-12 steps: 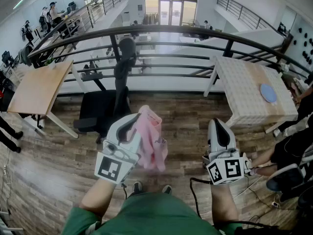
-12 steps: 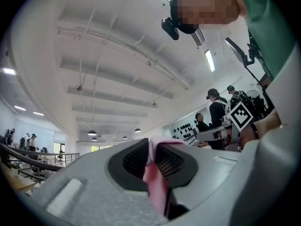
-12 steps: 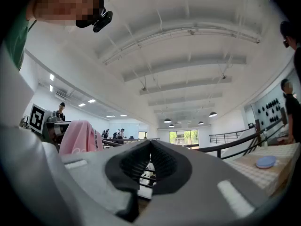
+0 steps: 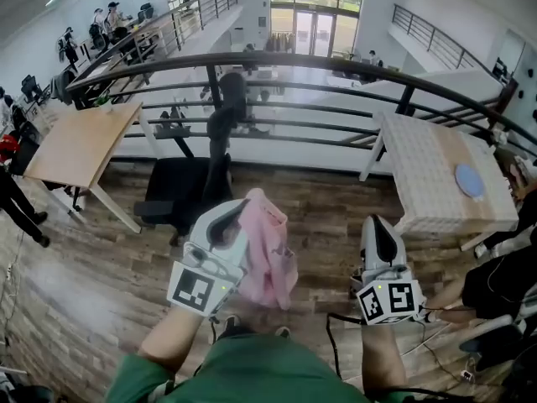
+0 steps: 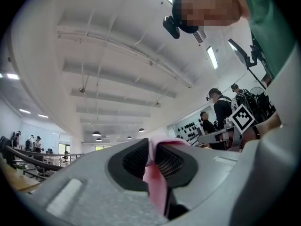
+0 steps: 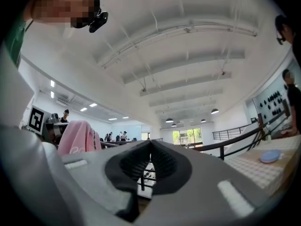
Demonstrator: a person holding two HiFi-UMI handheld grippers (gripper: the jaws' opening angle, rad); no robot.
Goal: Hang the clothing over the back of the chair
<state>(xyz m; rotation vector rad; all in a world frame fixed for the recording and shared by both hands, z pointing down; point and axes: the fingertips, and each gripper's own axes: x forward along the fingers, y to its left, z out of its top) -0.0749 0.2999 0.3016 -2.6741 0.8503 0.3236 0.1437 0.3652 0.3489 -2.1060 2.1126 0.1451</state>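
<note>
Lower centre, the left gripper (image 4: 237,225) is clamped on the pink clothing (image 4: 270,259), held up just below the black chair (image 4: 180,193) in the frame. The right gripper (image 4: 379,227), lower right, has its jaws together with nothing between them.

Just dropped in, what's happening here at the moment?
A person carries a gripper in each hand. The left gripper is shut on a pink garment, held up in the air short of the black office chair. The right gripper is shut and empty beside it. Nothing hangs on the chair back yet.
</note>
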